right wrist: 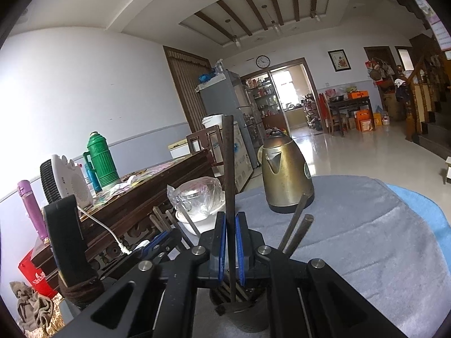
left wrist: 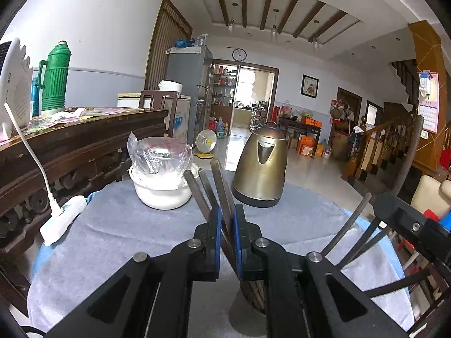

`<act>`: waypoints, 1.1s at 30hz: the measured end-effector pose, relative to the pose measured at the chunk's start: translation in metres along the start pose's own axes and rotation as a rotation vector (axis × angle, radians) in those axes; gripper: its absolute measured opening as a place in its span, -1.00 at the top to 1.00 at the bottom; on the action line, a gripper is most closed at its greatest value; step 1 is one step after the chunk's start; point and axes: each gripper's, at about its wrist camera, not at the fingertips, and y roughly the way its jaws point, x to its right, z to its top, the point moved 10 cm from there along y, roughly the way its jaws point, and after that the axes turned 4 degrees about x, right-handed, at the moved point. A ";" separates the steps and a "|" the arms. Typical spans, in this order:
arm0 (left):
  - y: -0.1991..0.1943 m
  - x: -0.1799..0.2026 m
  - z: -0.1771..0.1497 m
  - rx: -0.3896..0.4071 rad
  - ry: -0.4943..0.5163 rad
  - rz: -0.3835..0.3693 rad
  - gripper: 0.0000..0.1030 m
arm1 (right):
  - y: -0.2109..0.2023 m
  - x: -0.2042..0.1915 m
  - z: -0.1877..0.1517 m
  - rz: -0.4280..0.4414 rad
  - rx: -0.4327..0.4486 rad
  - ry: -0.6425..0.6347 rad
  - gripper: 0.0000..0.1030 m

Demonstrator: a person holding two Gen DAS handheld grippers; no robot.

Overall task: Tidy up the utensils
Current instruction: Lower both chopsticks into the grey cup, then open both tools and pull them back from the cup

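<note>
A dark chopstick (left wrist: 222,194) is gripped between the closed jaws of the left gripper (left wrist: 225,242), above a holder (left wrist: 253,295) on the cloth-covered table (left wrist: 126,225). Another chopstick (right wrist: 229,183) is clamped upright by the right gripper (right wrist: 229,245) over the same holder (right wrist: 239,307), where more chopsticks (right wrist: 296,225) are standing. A kettle (left wrist: 260,166) is seen beyond.
</note>
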 end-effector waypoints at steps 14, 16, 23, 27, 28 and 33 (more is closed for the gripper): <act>-0.020 -0.007 -0.005 -0.030 0.011 -0.075 0.45 | 0.005 -0.007 -0.009 -0.019 -0.033 -0.065 0.83; -0.027 -0.010 -0.003 -0.020 0.017 -0.074 0.31 | 0.005 -0.007 -0.011 -0.015 -0.039 -0.067 0.83; -0.041 -0.024 -0.007 -0.035 0.013 -0.063 -0.08 | 0.011 -0.010 -0.021 -0.005 -0.101 -0.062 0.79; -0.046 -0.031 -0.015 -0.068 0.013 -0.056 -0.27 | 0.012 -0.012 -0.025 0.006 -0.132 -0.047 0.42; -0.047 -0.033 -0.017 -0.077 0.013 -0.056 -0.30 | 0.011 -0.012 -0.025 0.009 -0.129 -0.039 0.34; -0.052 -0.041 -0.027 -0.129 -0.005 -0.052 -0.55 | -0.002 -0.011 -0.017 0.019 -0.072 -0.002 -0.20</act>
